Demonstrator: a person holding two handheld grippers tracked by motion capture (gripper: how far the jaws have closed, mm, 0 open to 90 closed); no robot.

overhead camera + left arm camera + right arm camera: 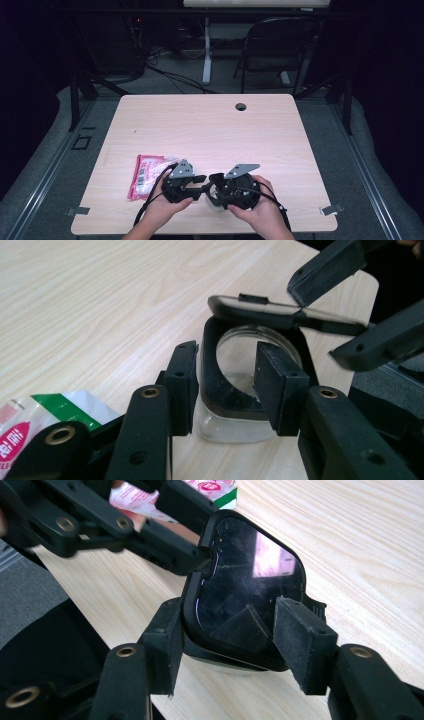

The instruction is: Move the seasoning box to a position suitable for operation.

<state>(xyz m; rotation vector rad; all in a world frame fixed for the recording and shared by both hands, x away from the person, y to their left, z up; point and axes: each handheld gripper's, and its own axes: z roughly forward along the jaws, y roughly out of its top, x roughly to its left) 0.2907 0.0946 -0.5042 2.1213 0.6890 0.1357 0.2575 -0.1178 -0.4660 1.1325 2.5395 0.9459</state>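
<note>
A clear glass container [235, 432] with a black rim stands near the table's front edge, and its black hinged lid [260, 310] is flipped up. My left gripper [230, 385] is open and straddles the container's left wall, one pad outside and one inside the mouth. My right gripper [232, 640] is open around the raised lid [240, 585], which leans on its left jaw and stays clear of the right pad. In the high view both grippers meet over the container [214, 200], with the left gripper [202, 184] just left of the right gripper [216, 186].
A red and white packet [144, 175] lies just left of my left hand, with a green corner [65, 407] close to the left gripper's jaw. The light wooden table [210, 130] has a cable hole [241, 106] at the back. A black chair [280, 45] stands beyond it.
</note>
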